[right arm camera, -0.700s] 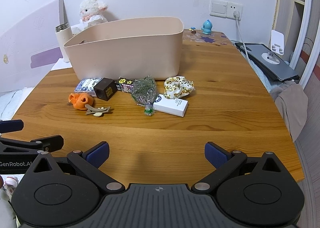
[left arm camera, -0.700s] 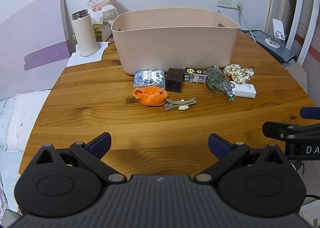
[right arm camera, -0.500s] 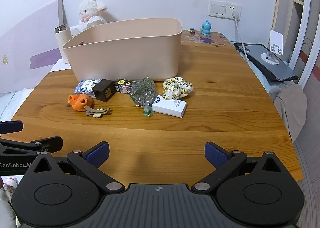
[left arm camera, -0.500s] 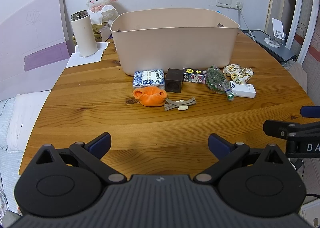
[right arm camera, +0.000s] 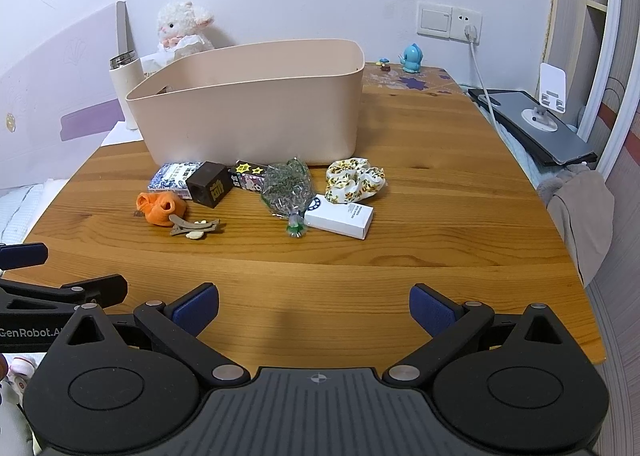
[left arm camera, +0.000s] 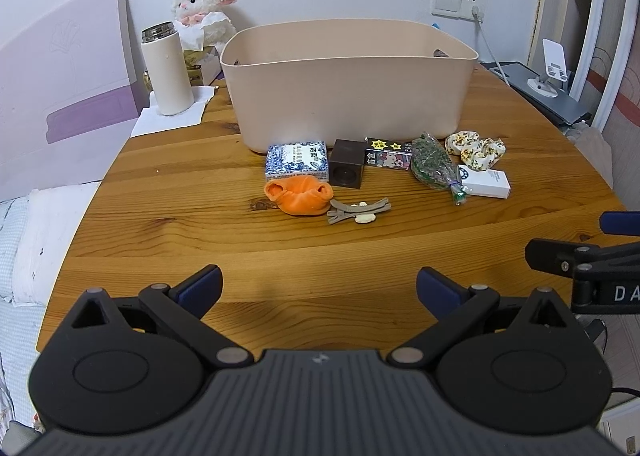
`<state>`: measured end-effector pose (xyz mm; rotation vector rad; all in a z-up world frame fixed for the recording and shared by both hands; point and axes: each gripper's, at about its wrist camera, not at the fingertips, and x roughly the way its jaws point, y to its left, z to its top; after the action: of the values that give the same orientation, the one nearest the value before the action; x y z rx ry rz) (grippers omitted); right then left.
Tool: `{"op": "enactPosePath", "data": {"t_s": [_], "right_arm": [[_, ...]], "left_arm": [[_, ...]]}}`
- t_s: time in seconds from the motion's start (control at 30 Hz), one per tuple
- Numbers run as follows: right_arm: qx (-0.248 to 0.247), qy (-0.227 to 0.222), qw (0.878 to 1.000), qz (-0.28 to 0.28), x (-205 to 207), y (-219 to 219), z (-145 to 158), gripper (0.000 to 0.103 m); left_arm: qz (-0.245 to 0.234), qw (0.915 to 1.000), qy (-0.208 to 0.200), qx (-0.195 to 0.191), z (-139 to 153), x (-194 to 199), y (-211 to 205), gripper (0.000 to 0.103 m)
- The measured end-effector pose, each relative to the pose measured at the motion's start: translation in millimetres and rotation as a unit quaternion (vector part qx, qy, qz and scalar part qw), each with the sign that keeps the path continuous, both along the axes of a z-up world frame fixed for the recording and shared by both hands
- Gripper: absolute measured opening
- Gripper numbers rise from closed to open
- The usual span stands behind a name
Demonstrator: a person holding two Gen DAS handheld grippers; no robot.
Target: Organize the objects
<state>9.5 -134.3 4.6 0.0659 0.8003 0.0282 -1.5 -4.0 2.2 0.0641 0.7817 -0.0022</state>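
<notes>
Wooden table (left arm camera: 168, 192) against white wall; beige bin (left arm camera: 348, 76) at back — small clutter lies just before it, orange cloth (left arm camera: 300, 196) nearest. Left gripper (left arm camera: 318, 288) and right gripper (right arm camera: 314, 306) both spread wide, empty.

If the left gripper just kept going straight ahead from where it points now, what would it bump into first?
Probably the hair clip or the orange cloth beside it; behind them stands the beige bin. The left gripper is open; depth is uncertain.
</notes>
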Motion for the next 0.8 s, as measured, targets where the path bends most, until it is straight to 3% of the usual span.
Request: {"op": "enactPosePath", "data": {"t_s": [0.8], "right_arm": [[-0.001, 0.000, 1.000, -0.001, 1.2, -0.2, 0.7, 0.103]], "left_arm": [[0.002, 1.0000, 0.002, 0.000, -0.6, 4.5, 2.3, 0.103]]}}
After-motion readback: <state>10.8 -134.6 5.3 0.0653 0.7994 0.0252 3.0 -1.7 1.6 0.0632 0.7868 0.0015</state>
